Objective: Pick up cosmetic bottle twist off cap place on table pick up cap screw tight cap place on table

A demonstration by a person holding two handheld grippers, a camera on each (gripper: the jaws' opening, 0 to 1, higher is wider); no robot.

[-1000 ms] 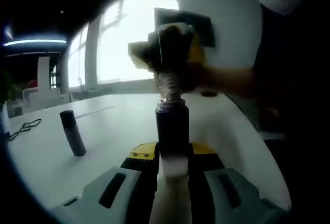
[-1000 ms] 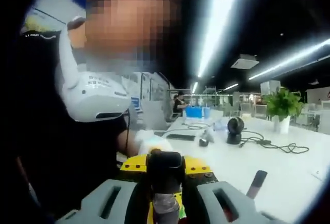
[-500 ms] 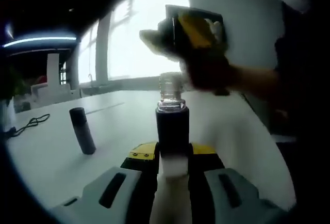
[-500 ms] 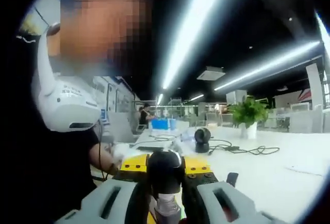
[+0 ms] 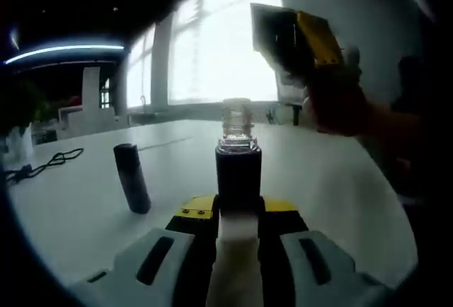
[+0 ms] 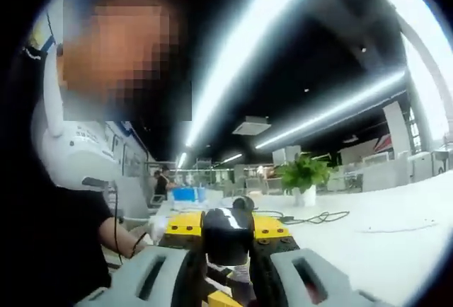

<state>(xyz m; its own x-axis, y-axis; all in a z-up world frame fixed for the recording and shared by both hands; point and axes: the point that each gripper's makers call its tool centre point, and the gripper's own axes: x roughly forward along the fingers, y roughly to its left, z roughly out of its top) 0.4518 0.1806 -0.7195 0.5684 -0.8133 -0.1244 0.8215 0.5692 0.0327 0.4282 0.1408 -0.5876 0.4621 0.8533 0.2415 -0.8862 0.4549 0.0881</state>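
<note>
Above white table (image 5: 340, 194), uncapped bottle (image 5: 238, 172), cap (image 6: 226, 233) apart

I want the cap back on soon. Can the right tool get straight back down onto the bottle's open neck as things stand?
Probably yes. The left tool holds the bottle upright with its threaded neck bare, and the right tool, shut on the cap, sits up and to the side with open air between them.
</note>
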